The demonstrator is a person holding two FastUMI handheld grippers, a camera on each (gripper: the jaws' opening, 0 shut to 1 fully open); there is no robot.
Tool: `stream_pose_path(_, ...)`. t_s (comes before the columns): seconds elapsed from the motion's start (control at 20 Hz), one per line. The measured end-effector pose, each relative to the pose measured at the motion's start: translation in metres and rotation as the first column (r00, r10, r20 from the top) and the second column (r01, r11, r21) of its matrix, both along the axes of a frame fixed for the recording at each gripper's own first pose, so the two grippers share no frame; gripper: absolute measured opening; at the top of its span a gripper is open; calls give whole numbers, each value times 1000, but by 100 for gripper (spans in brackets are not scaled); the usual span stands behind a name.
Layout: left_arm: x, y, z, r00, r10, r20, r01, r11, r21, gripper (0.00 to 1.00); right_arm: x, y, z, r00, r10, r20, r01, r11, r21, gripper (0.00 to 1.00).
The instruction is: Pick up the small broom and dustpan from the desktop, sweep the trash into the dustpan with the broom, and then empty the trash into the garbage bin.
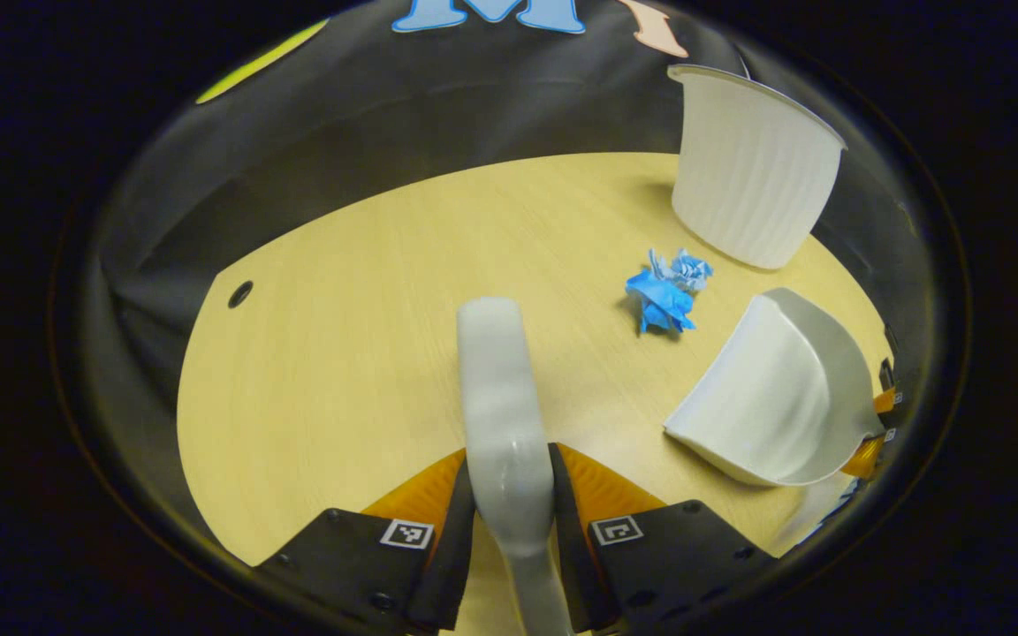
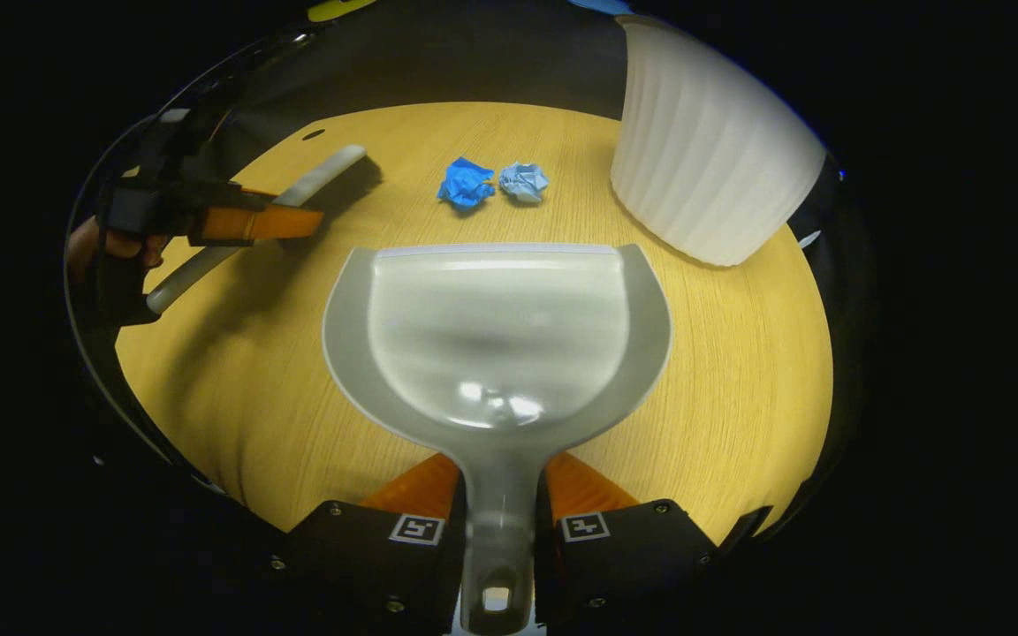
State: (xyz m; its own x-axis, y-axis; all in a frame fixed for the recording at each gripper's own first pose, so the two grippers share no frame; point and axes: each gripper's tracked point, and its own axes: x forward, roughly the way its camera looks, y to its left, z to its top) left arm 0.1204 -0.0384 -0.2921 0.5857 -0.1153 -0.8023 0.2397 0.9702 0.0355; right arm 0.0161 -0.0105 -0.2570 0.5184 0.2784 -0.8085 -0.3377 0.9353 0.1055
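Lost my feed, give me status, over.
Left hand-held gripper shut on broom. Right hand-held gripper shut on dustpan. Two paper wads unswept, bin beside them.

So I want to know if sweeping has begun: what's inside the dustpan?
The dustpan pan looks bare, with glare on it. Both paper balls lie on the desk beyond its lip. The desk beneath the pan is hidden.

Trash [image 2: 491, 183] btwn dustpan [image 2: 496, 331] front, bin [image 2: 708, 146] right, on desk [image 2: 739, 371].

Wood desktop [image 2: 739, 371]: 2 blue paper wads [image 2: 467, 184] nr white bin [image 2: 708, 150].
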Motion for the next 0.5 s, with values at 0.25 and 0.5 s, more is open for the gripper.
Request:
stream_pose_path(0.25,36,-25,1,997,-72,26,72,997,1,48,18,-19,0,995,99,25,-99,995,-8,34)
stream_pose_path(0.5,65,-50,1,982,-180,57,178,983,33,53,27,-28,-2,978,207,34,-206,978,-22,34)
